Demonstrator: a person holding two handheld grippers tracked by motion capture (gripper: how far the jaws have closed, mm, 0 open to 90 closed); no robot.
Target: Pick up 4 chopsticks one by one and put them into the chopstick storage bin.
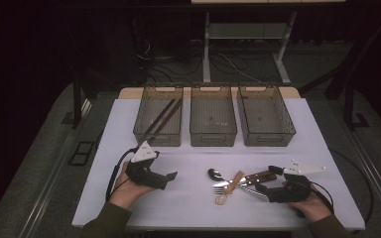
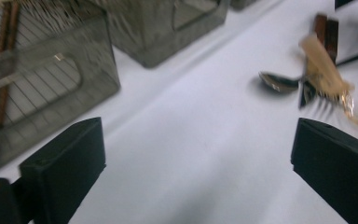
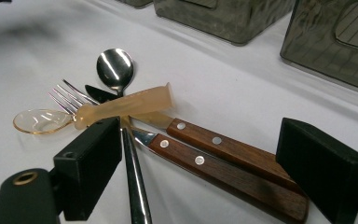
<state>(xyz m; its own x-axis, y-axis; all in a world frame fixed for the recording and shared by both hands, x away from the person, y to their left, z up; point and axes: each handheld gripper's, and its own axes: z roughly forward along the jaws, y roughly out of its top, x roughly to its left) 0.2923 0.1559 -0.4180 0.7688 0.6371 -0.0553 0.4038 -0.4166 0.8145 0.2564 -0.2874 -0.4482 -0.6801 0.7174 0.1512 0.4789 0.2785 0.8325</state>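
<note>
Hands rest low on the table [image 1: 188, 208]: I have my left gripper [image 1: 164, 177] level with fingers apart on nothing, aimed at the cutlery pile [image 1: 235, 182], and my right gripper [image 1: 264, 187] beside its wooden handles [image 3: 223, 158], fingers apart. Right gripper view reveals an amber plastic spoon [image 3: 98, 112] lying across the fork [image 3: 67, 95] and steel spoon [image 3: 115, 65]; high view shows chopsticks [image 1: 162, 118] in the left bin [image 1: 146, 106].

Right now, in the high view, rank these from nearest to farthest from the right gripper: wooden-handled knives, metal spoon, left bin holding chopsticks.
1. Wooden-handled knives, just left of the right gripper.
2. Metal spoon, further left.
3. Left bin, far across the table.
</note>
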